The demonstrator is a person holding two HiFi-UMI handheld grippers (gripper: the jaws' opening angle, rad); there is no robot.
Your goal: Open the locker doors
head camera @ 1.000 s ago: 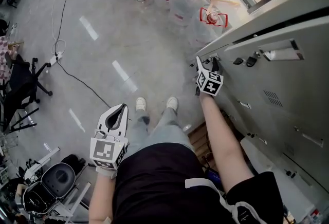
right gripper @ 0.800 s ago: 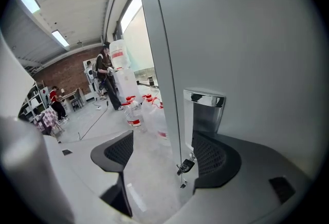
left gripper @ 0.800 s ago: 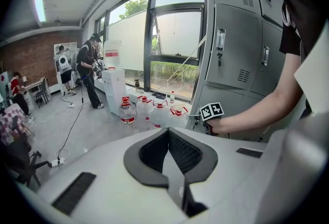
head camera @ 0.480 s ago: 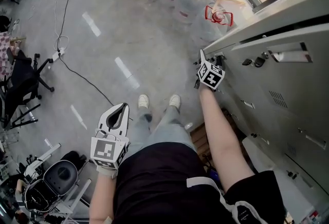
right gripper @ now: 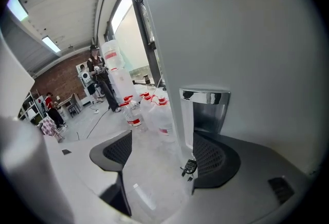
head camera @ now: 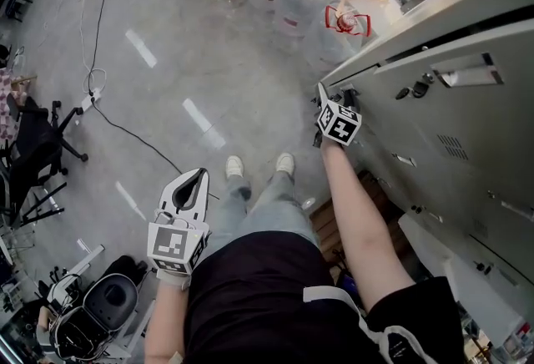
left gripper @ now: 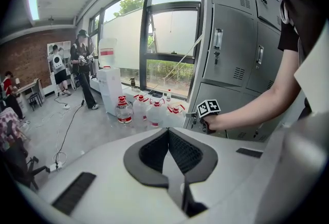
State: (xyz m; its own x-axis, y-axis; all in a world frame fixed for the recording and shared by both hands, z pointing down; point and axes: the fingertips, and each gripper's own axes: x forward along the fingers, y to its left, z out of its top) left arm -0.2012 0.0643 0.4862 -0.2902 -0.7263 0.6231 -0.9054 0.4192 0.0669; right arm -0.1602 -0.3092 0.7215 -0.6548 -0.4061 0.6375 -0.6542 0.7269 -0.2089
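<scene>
**Right gripper wide open at the locker door**

Right gripper (right gripper: 163,152) has its jaws spread wide around the edge of the grey locker door (right gripper: 247,38) on the right, not squeezing it. The chrome handle (right gripper: 205,110) and a small key (right gripper: 189,167) sit just by its right jaw. Left gripper (left gripper: 168,138) hangs low on the left – jaws together, nothing in them.
</scene>
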